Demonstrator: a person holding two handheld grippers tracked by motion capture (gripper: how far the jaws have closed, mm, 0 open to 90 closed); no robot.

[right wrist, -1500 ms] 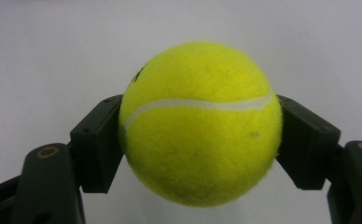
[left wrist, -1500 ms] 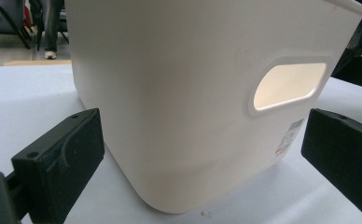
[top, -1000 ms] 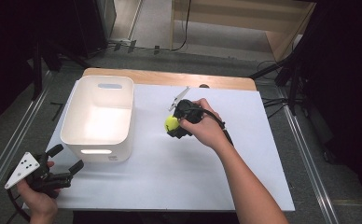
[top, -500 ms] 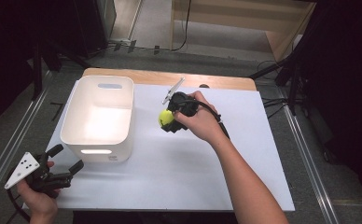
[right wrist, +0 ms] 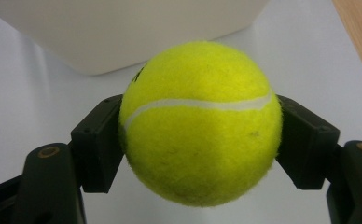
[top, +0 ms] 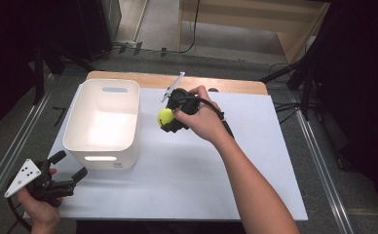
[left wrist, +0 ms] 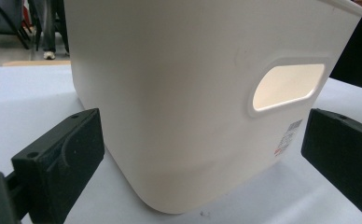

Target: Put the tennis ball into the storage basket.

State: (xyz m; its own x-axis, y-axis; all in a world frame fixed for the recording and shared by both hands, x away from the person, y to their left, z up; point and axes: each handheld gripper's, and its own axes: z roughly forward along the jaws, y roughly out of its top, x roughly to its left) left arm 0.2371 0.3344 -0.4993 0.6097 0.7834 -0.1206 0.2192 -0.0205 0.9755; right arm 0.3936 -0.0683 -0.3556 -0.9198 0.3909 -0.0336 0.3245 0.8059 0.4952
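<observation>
A: Entry one, work surface?

B: Flat white rectangular sheet point(top: 187, 180), covering the table. Light wooden table edge point(top: 236, 84), exposed as a strip along the far side.

A: Entry two, flanks?

B: Silver metal rail on the left point(top: 11, 151) and a matching silver metal rail on the right point(top: 318, 161), both running along the grey floor point(top: 158, 58) beside the table.

A: Entry three, beyond the table?

B: Pale wooden furniture unit point(top: 255, 19), far end. Thin black cable point(top: 195, 29) hanging in front of it. Black stand legs point(top: 304, 73) near the table's far right corner.
</observation>
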